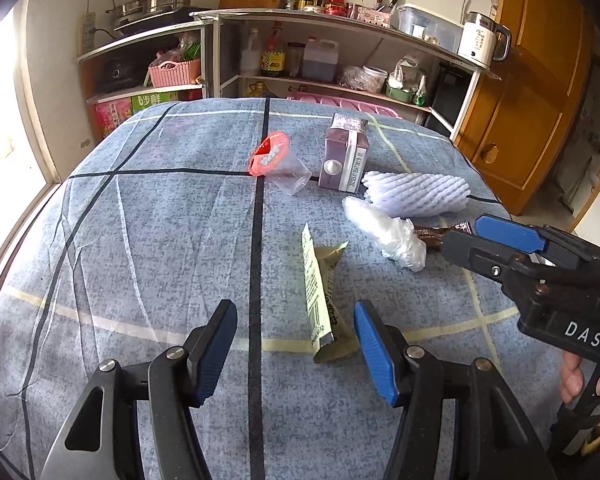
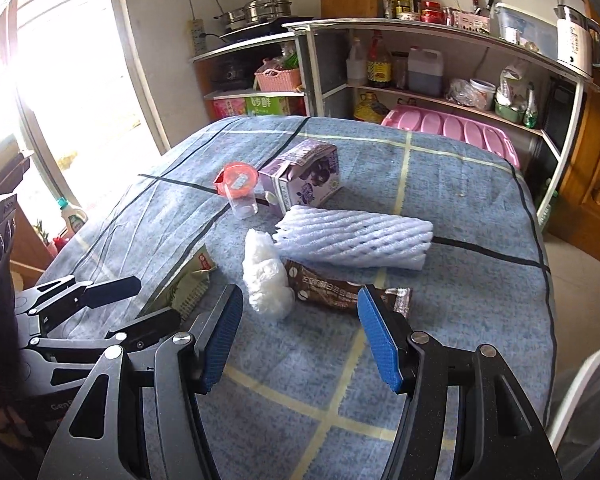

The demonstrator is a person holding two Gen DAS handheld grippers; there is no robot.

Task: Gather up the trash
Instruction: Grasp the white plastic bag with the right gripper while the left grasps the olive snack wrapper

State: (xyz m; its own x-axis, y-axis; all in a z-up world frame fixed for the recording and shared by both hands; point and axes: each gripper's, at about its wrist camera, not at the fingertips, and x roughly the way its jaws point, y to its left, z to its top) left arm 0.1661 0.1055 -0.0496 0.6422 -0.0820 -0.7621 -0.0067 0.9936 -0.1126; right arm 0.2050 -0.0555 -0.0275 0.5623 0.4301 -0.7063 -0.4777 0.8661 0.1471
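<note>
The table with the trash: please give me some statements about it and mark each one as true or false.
1. Both the left gripper and the right gripper are open and hold nothing. True.
2. The purple carton stands upright. False: it lies on its side.
3. The white foam net lies beside the crumpled plastic bag. True.
4. The brown wrapper is in the right gripper's grasp. False: it lies on the blue checked cloth.
5. The clear cup has a green lid. False: the lid is red.

Brown wrapper half hidden behind plastic bag, white bin cut off.
</note>
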